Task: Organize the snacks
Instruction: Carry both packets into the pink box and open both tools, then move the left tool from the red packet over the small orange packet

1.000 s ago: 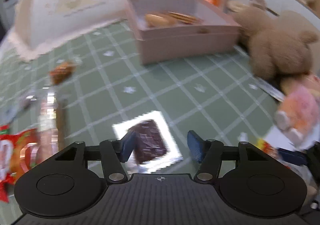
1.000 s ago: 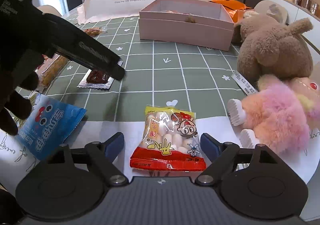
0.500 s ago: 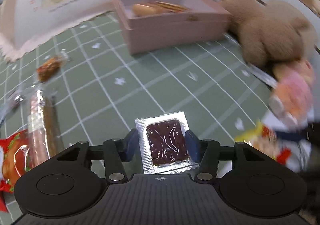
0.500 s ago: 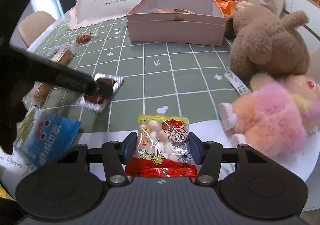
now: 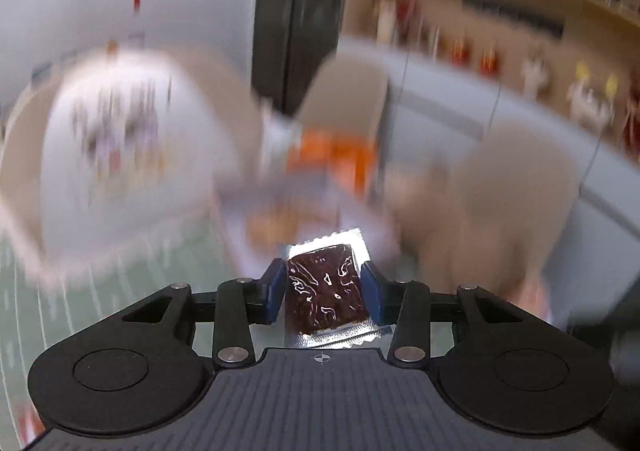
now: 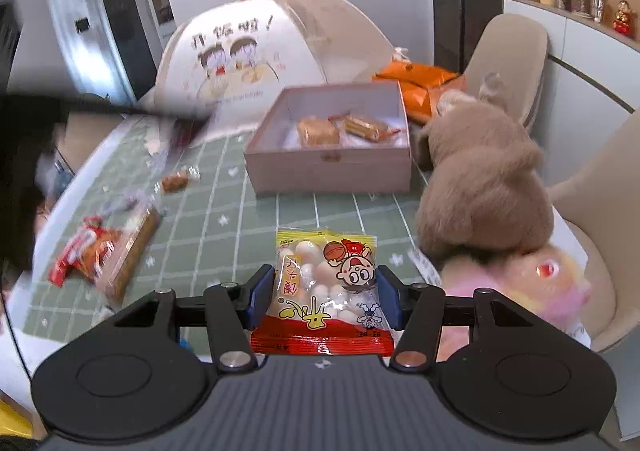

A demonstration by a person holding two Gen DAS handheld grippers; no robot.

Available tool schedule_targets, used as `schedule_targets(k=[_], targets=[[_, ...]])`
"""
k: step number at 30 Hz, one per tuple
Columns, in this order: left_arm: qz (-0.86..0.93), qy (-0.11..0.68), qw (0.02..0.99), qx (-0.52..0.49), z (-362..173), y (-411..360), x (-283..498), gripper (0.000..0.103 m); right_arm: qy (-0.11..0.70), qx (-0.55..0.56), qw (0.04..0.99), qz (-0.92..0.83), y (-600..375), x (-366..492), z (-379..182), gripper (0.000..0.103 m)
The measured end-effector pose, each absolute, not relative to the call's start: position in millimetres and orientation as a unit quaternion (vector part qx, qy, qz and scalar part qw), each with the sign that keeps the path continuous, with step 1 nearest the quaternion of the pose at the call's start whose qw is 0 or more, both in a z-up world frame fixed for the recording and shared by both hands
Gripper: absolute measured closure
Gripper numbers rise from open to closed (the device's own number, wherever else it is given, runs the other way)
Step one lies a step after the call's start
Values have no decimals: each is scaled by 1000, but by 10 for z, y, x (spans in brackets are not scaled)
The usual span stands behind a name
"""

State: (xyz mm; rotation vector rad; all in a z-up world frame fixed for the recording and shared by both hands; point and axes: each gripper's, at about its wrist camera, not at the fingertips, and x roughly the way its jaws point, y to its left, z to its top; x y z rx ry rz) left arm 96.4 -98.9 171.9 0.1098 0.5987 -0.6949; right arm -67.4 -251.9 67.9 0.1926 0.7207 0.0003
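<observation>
The open pink box [image 6: 328, 167] on the table [image 6: 224, 227] is holding two wrapped pastries [image 6: 344, 129]. The left tool [image 5: 322, 285] is gripping one foil-edged dark snack [image 5: 326, 289] aloft; the right tool [image 6: 326, 297] is clamping one ball-candy bag [image 6: 324, 291] above the table, short of the box.

In the left wrist view everything beyond the foil-wrapped dark snack [image 5: 326, 287] is motion-smeared: the dome food cover [image 5: 120, 155] at ten o'clock, the orange packets [image 5: 336, 155] at twelve. In the right wrist view, a blurred dark bar [image 6: 100, 109] at nine o'clock hides the tablecloth's [image 6: 224, 227] far left corner.
</observation>
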Motion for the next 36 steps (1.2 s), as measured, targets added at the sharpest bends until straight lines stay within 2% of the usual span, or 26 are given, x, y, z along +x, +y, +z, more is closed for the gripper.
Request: schedule_targets(k=[2, 4, 7, 10, 14, 15, 16, 17, 18, 21, 24, 27, 32, 36], targets=[[-335, 261, 905, 20, 2002, -1090, 1283, 46, 344, 88, 935, 1, -2533, -610, 777, 48], [-341, 276, 898, -34, 2114, -1121, 1619, 51, 331, 70, 941, -3, -2518, -558, 891, 48], [-327, 264, 903, -85, 2138, -927, 1710, 51, 311, 47, 949, -5, -2544, -492, 1053, 48], [-310, 248, 914, -85, 1991, -630, 1498, 51, 291, 39, 956, -11, -2670, -379, 1245, 48], [-269, 306, 904, -125, 1571, -269, 1360, 51, 250, 31, 968, -15, -2788, 164, 1596, 48], [-258, 324, 900, -138, 1461, -186, 1344, 51, 244, 38, 969, -14, -2814, 399, 1674, 47], [-242, 337, 898, -148, 1374, -109, 1311, 51, 241, 48, 969, -12, -2855, 577, 1716, 38], [-223, 344, 899, -153, 1292, -12, 1247, 51, 247, 62, 967, -4, -2907, 812, 1737, 34], [-202, 351, 901, -157, 1223, 119, 1172, 51, 258, 74, 963, -2, -2955, 1007, 1739, 33], [-154, 371, 900, -168, 1078, 541, 990, 51, 267, 99, 959, -12, -2994, 1243, 1697, 32], [-92, 399, 895, -178, 897, 992, 880, 51, 276, 86, 957, 5, -2809, 1234, 1554, 27], [-54, 415, 888, -192, 748, 1323, 799, 51, 324, 50, 944, 34, -2377, 1339, 1238, 27], [-74, 427, 880, -192, 667, 1539, 789, 51, 396, 33, 912, 106, -1509, 1613, 815, 27], [-103, 427, 885, -154, 710, 1554, 822, 51, 411, 20, 902, 126, -836, 1839, 571, 23]])
